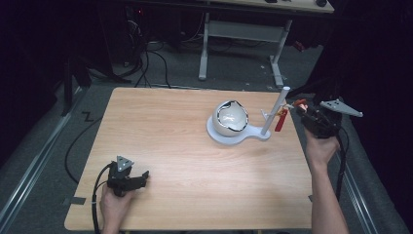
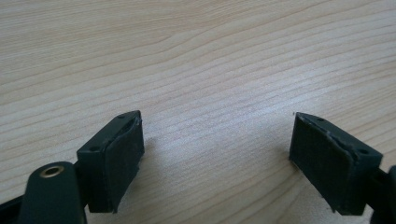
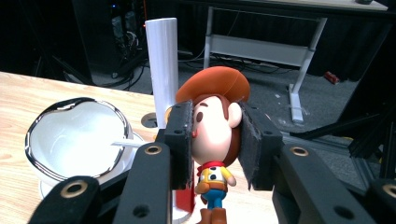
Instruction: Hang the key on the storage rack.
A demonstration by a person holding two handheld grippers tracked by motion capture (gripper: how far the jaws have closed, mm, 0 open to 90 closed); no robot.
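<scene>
dark room all around, cables and a desk frame at the back, and a pale wooden table [image 1: 185, 146] taking the light in the middle. the right gripper [image 3: 215, 147] is hovering at the far right edge of the table, its jaws clenched on the head of a little cowboy figure [image 3: 212, 135] with a brown hat, yellow shirt and blue trousers. the figure is hanging upright between the pads, feet pointing down.

just beyond it a white post [image 3: 162, 70] is rising from a white stand [image 1: 229, 136], with a white bowl [image 1: 231, 118] sitting on the stand's round base, tilted and rimmed in chrome. a red tag [image 1: 281, 120] is dangling by the post.

the left gripper [image 2: 217, 149] is resting low over bare wood at the near left corner, jaws spread wide and grasping nothing.

my read: the figure is heading for the bowl or the post. doing that well is meaning a steady squeeze on that round head, since a smooth curved surface could be slipping out. keeping the figure upright, clearing the post and tag, and lowering gently before releasing looks wise.
</scene>
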